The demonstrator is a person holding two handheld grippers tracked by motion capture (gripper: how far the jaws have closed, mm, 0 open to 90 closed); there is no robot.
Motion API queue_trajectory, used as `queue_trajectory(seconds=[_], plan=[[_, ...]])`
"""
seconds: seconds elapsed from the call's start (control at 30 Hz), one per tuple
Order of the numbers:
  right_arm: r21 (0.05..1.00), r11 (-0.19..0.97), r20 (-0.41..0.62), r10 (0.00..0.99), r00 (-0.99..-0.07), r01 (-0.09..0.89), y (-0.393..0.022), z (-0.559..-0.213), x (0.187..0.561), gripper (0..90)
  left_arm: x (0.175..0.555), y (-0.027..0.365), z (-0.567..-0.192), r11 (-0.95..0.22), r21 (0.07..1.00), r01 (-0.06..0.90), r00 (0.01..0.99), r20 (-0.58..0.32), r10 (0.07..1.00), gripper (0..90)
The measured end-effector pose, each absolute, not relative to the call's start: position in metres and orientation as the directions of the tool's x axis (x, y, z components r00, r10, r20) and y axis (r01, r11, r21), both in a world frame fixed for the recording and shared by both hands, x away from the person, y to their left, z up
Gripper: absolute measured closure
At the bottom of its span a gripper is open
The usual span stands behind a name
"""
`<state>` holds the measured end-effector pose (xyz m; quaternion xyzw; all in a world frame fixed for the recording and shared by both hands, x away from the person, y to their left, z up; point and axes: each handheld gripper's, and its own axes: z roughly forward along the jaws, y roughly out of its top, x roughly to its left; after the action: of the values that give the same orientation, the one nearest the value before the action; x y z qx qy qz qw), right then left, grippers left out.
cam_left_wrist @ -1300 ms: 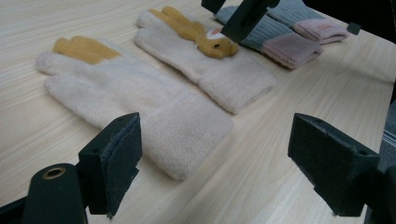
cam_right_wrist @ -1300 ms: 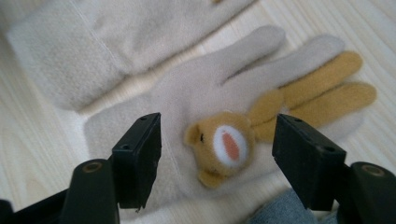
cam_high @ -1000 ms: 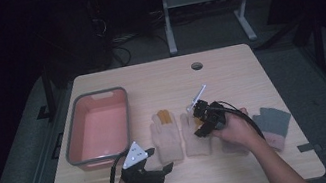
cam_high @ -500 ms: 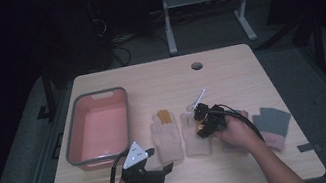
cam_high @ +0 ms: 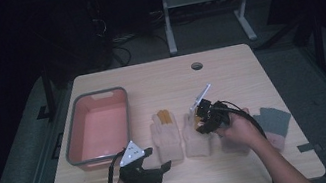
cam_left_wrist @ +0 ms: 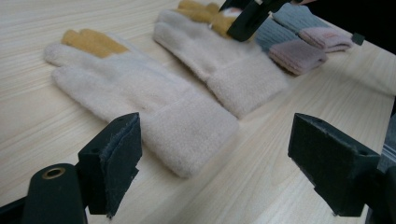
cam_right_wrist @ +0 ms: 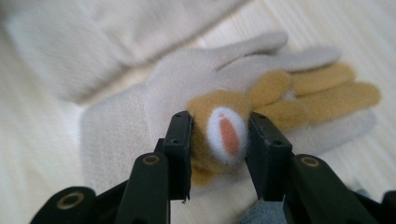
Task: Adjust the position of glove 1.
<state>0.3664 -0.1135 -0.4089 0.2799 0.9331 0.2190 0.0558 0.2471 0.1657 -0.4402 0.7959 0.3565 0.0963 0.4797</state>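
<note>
Right gripper point(cam_high: 199, 118) tipped down — fingers freshly closed, pinching the cream glove's point(cam_right_wrist: 140, 121) mustard ear; left gripper point(cam_left_wrist: 215, 172) level, fingers spread.

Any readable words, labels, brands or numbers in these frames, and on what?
None can be read: no lettering shows on the cream gloves, the grey-pink gloves, the red bin or the table.
</note>
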Motion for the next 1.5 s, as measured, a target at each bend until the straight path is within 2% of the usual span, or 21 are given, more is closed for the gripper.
queue_trajectory(seconds=[0.27, 0.53, 0.87, 1.1, 1.3, 1.5], plan=[[0.489, 0.76, -0.021, 0.5, -0.866, 0.427, -0.104, -0.374, 0.355, 63.2, 0.244, 0.165, -0.44, -0.283, 0.84, 0.463, 0.718, -0.168, 0.676, 17.6], [0.506, 0.778, -0.04, 0.453, -0.89, 0.373, -0.085, -0.36, 0.358, 63.1, 0.245, 0.167, -0.44, -0.288, 0.838, 0.464, 0.72, -0.167, 0.674, 17.6], [0.5, 0.805, -0.024, 0.382, -0.924, 0.32, -0.045, -0.364, 0.367, 63.0, 0.245, 0.172, -0.436, -0.265, 0.838, 0.477, 0.706, -0.186, 0.683, 17.6], [0.487, 0.816, -0.007, 0.359, -0.933, 0.31, -0.031, -0.37, 0.372, 62.7, 0.246, 0.171, -0.437, -0.255, 0.835, 0.487, 0.699, -0.199, 0.687, 17.6], [0.454, 0.828, 0.007, 0.365, -0.931, 0.328, -0.025, -0.382, 0.379, 61.7, 0.248, 0.17, -0.438, -0.262, 0.828, 0.497, 0.696, -0.2, 0.689, 17.6], [0.428, 0.824, 0.042, 0.391, -0.919, 0.37, -0.022, -0.407, 0.386, 58.5, 0.253, 0.169, -0.44, -0.24, 0.811, 0.534, 0.679, -0.242, 0.693, 17.9]])
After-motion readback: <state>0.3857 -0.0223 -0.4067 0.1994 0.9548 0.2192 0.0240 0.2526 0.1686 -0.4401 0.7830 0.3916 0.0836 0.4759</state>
